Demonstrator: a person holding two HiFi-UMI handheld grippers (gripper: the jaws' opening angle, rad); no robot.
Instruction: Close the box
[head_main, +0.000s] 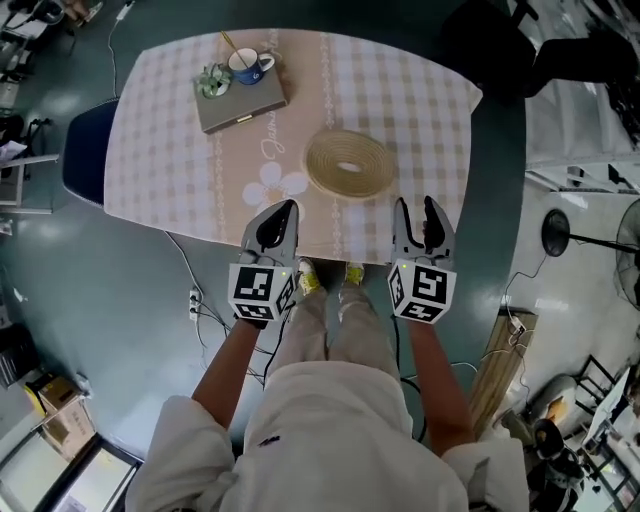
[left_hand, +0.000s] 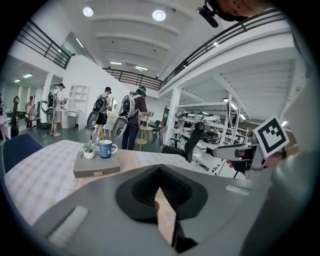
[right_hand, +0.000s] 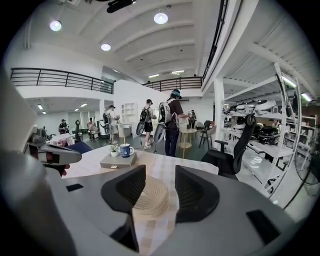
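Note:
A flat grey box (head_main: 243, 100) lies closed at the far left of the checked table (head_main: 160, 150). A blue mug (head_main: 250, 66) and a small potted plant (head_main: 213, 80) stand on its lid. The box (left_hand: 96, 165) and mug (left_hand: 105, 148) also show in the left gripper view, and the box (right_hand: 118, 160) in the right gripper view. Both grippers hang over the table's near edge, well short of the box. My left gripper (head_main: 288, 206) (left_hand: 160, 170) is shut with nothing in it. The right gripper (head_main: 416, 205) (right_hand: 160, 170) stands open and empty, above a round woven mat (head_main: 349, 163) (right_hand: 150, 197).
A blue chair (head_main: 85, 150) stands at the table's left side. A power strip with cables (head_main: 195, 300) lies on the floor near my feet. People with backpacks (left_hand: 132, 107) stand beyond the table, and a black office chair (right_hand: 235, 150) is off to the right.

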